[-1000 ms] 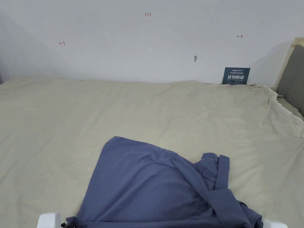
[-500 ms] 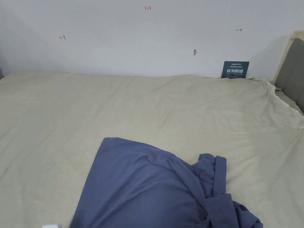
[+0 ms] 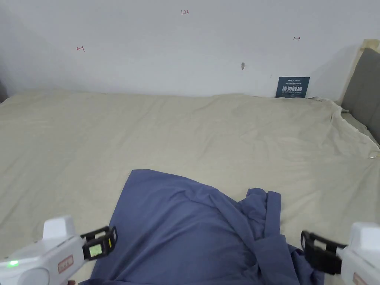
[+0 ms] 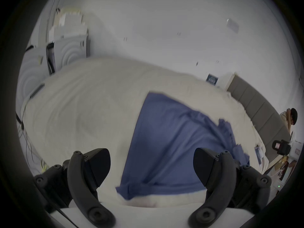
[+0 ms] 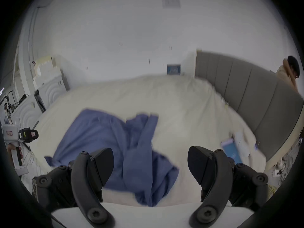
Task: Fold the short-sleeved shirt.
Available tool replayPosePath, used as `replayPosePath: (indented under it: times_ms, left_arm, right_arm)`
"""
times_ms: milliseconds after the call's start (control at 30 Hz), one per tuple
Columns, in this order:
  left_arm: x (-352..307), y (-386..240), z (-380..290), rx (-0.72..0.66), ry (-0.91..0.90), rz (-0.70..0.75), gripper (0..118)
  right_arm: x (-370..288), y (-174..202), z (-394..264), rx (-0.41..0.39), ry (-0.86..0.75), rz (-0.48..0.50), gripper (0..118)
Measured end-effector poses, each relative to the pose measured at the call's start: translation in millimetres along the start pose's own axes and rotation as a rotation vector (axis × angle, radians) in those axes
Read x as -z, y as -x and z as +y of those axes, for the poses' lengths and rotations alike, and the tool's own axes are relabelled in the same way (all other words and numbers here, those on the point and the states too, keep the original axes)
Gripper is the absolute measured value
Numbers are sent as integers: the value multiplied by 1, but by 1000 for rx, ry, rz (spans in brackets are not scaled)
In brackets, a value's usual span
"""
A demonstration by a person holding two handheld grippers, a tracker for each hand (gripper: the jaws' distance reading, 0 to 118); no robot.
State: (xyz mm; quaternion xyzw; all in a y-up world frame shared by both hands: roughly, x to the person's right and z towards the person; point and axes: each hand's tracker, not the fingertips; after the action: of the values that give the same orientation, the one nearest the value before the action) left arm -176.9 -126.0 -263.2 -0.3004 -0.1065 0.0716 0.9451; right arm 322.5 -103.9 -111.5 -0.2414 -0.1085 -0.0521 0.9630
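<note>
Shirt (image 3: 193,230) between both grippers' fingers (image 4: 97,165)

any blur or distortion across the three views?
Head view: sharp, even light, blue shirt crisp. Left gripper view: fisheye, dark vignette, shirt edges motion-smeared. Right gripper view: same fisheye, heavier smear on the shirt and bed sheet; its own jaws stay sharp.

wall (image 3: 148,55): red "123" (image 3: 184,12), 2 red arrow marks | blue sign (image 3: 292,87): text illegible

Shirt (image 3: 178,230) matt blue cloth; bedsheet (image 3: 185,133) creased cloth.
</note>
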Motion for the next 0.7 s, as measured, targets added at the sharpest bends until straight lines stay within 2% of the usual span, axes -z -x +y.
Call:
replayPosePath:
  times_ms: [133, 267, 300, 400, 467, 500, 567, 600, 700]
  left_arm:
    - [-17, -20, 32, 34, -141, 4, 106]
    - [-24, -37, 44, 52, -239, 40, 105]
    - [-25, -40, 44, 71, -256, 49, 101]
    - [-23, -48, 40, 104, -274, 51, 91]
    - [-24, -50, 35, 111, -289, 29, 66]
    - [-24, -51, 33, 104, -296, 9, 42]
    - [-25, -50, 28, 81, -315, -69, 3]
    - [-25, -48, 26, 68, -305, -66, 0]
    - [-25, -48, 25, 73, -299, -44, 0]
  right_arm:
    - [-21, 2, 33, -17, -127, -49, 94]
    - [-30, 7, 45, -25, -189, -93, 90]
    - [-31, 9, 45, -27, -195, -96, 85]
    - [-31, 11, 43, -26, -214, -111, 80]
    - [-32, 14, 40, -29, -222, -124, 62]
    - [-32, 16, 38, -30, -230, -128, 41]
    - [-30, 18, 35, -37, -234, -123, 1]
    - [-30, 19, 33, -42, -236, -125, 0]
    - [-27, 21, 32, -47, -230, -113, 0]
